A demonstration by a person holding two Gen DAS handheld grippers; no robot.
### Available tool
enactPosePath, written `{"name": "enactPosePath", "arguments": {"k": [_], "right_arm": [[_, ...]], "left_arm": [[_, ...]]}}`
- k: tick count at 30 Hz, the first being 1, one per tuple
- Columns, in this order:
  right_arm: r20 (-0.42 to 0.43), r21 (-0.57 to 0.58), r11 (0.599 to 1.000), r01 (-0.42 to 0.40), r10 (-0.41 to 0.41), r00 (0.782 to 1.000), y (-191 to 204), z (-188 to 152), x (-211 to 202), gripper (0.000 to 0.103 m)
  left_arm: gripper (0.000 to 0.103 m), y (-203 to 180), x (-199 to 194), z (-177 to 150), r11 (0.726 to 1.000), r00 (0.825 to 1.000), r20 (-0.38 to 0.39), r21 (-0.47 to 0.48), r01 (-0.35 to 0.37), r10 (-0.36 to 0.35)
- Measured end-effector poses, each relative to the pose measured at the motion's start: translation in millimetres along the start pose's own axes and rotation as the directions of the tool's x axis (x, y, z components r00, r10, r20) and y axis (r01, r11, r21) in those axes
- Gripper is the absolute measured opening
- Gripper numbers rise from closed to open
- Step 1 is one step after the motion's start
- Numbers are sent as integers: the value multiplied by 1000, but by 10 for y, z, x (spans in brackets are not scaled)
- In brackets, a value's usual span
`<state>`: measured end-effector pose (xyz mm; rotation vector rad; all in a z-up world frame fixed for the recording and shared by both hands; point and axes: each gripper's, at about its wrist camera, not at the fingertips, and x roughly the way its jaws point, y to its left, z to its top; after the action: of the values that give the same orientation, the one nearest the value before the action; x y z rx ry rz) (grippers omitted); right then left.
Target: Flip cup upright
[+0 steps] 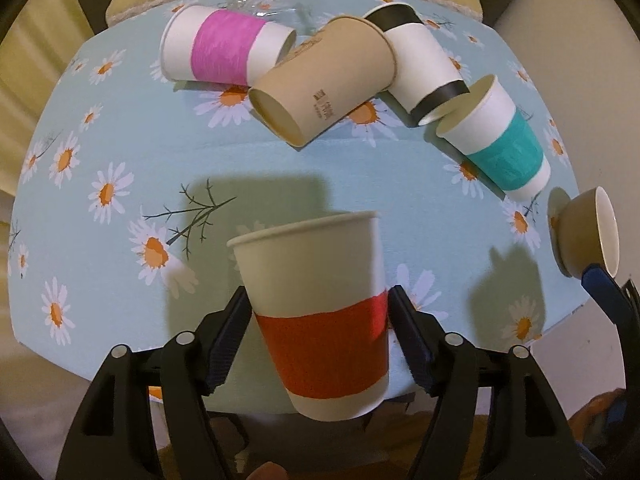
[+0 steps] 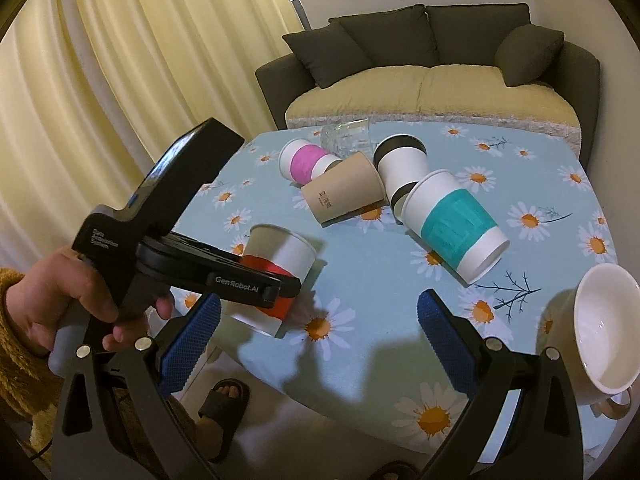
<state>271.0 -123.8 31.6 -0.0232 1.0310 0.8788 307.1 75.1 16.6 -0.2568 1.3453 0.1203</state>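
My left gripper (image 1: 318, 316) is shut on a paper cup with a red band (image 1: 320, 316), mouth up, slightly tilted, near the table's front edge. The right wrist view shows the same cup (image 2: 280, 268) in the black left gripper (image 2: 256, 288); I cannot tell if it touches the table. My right gripper (image 2: 320, 320), with blue pads (image 2: 192, 336), is open and empty above the front edge. A ceramic cup (image 2: 600, 328) lies tipped on its side at the right; it also shows in the left wrist view (image 1: 588, 236).
Several paper cups lie on their sides at the far end of the daisy-print table (image 1: 120, 152): pink-banded (image 1: 224, 48), plain brown (image 1: 324, 80), black-banded (image 1: 420, 64), teal-banded (image 1: 500, 140). A glass (image 2: 348, 136) lies behind them. A sofa (image 2: 432, 92) stands beyond.
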Motion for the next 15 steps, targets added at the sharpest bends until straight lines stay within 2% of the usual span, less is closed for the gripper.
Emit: {"name": "enactPosePath", "arguments": {"k": [4,8,13,15], "right_arm": [[9,18,1000,-14,14,1000,-27,6,-23,98],[33,46,998,-50,48,998,-72,25,-71,98],[59,93,988,-123,118,991,-32,93,-173,98],[37,134,976,-170,167,985,-6,127,-123,98]], "left_arm": [[78,2,-68,32,1000,1000,12,13,1,-1],[78,85,-215,30,1000,999,37,-3,20,-20],[78,294,-605,-100,999,990,132,-21,48,-45],[78,431,-776,-229,998,982,180,-31,54,-47]]}}
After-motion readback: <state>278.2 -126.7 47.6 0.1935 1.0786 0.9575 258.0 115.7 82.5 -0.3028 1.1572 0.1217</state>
